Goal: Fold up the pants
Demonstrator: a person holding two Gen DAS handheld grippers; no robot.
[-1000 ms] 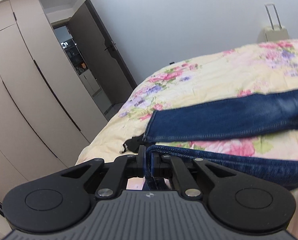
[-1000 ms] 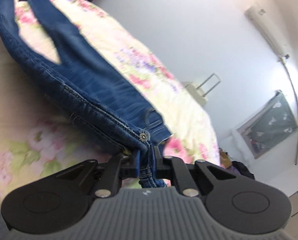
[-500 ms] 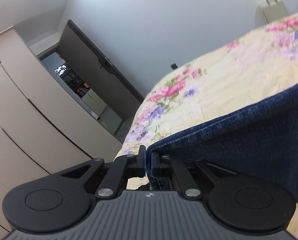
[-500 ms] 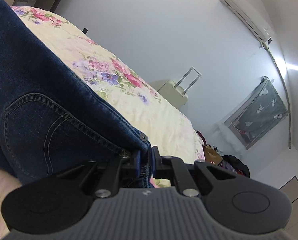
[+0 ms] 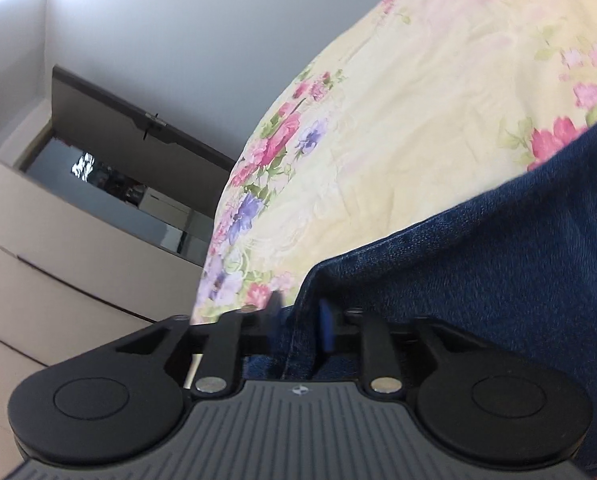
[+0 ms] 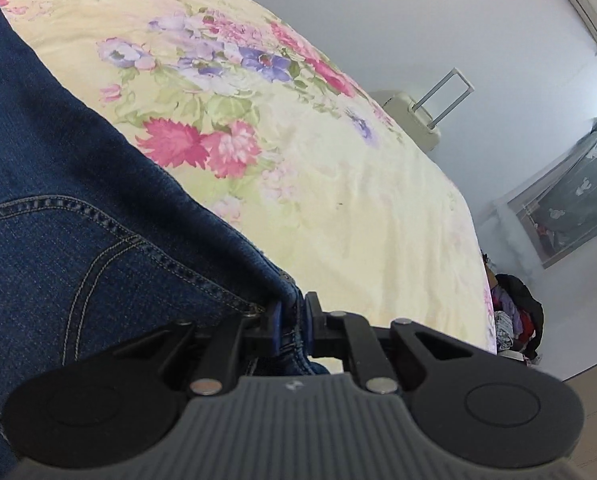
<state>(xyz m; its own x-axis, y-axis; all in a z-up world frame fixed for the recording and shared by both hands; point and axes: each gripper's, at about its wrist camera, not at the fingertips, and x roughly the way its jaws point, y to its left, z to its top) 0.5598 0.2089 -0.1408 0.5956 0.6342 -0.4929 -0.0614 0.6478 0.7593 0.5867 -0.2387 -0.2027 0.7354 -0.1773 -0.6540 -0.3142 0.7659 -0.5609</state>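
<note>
the right gripper (image 6: 290,318) pinched the jeans (image 6: 78,208) at the waistband on the floral bed (image 6: 338,200); the left gripper (image 5: 298,316) had spread apart, denim between. edges wanted aligning before release.

A: What does the left gripper (image 5: 300,314) look like?

B: It is black, with two big round parts, each with a circle pressed in. A grey ribbed plate sits in the near middle, with a tiny round mark. Two shiny silver screws show. The fingertips (image 5: 325,326) are blue.

A: And the right gripper (image 6: 291,322)?

B: It looks the same: black, grey ribs, silver screws, blue pads (image 6: 274,326).
</note>
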